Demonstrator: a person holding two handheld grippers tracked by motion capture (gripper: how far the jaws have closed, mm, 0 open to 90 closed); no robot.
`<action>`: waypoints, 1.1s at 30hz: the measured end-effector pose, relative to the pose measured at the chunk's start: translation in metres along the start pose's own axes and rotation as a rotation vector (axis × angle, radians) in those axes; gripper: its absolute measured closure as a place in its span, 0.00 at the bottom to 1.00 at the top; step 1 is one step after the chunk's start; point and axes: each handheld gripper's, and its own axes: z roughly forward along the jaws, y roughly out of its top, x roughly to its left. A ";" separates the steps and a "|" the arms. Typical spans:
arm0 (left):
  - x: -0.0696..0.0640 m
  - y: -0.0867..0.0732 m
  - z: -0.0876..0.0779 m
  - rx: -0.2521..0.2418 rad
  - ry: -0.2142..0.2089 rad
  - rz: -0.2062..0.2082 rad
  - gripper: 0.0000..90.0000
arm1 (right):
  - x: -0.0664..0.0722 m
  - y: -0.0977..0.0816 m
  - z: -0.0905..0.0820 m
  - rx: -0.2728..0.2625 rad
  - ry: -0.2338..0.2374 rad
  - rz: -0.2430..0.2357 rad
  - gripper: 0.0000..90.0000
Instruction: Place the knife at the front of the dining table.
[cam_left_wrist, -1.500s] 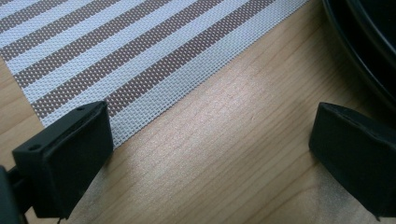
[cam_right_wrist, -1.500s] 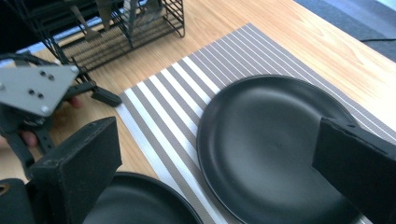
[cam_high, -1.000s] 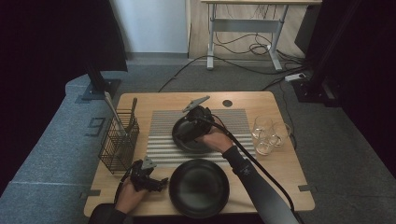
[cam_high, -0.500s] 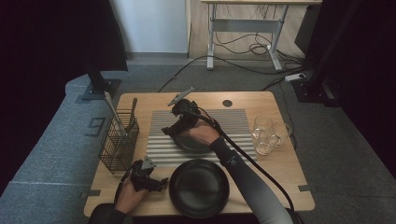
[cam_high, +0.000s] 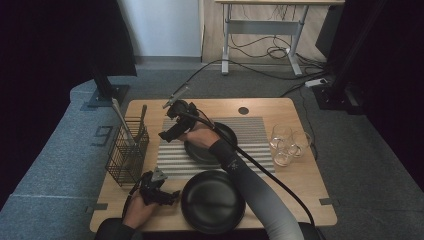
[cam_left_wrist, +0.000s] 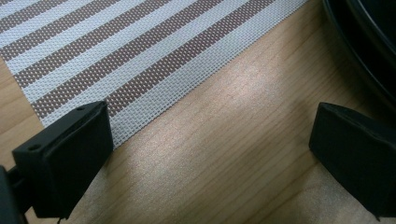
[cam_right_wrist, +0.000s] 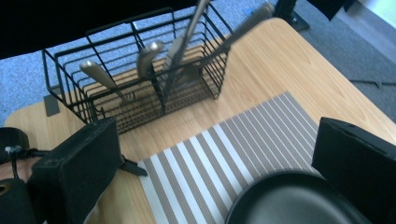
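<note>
Fingers of the right gripper (cam_high: 167, 134) gape empty above the striped mat (cam_high: 260, 131) near the wire basket (cam_high: 126, 150), while the left gripper (cam_high: 172, 196) gapes empty on bare wooden surface (cam_high: 300, 177) beside the black plate (cam_high: 212, 201).

Two black round plates, both matte with raised rims, empty and lying flat. Far plate (cam_high: 212, 145) resting on the striped placemat (cam_high: 250, 130) at mid-table, its left part hidden behind a hand in the high view; dark rim (cam_right_wrist: 299, 196) showing low in the right gripper view. Near plate (cam_high: 212, 201) sitting at the table's front edge, overlapping the mat's front border, just below the far plate; curved edge (cam_left_wrist: 359, 42) showing top right in the left gripper view
</note>
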 end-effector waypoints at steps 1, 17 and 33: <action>0.000 0.000 0.000 0.000 0.000 0.000 0.00 | 0.001 0.002 0.002 0.003 0.005 0.002 0.01; 0.000 0.000 0.000 -0.001 0.000 -0.001 0.00 | 0.012 0.022 0.038 0.029 0.042 -0.025 0.14; 0.000 0.000 0.000 -0.001 0.000 -0.001 0.00 | 0.015 0.026 0.071 0.031 0.093 -0.002 0.33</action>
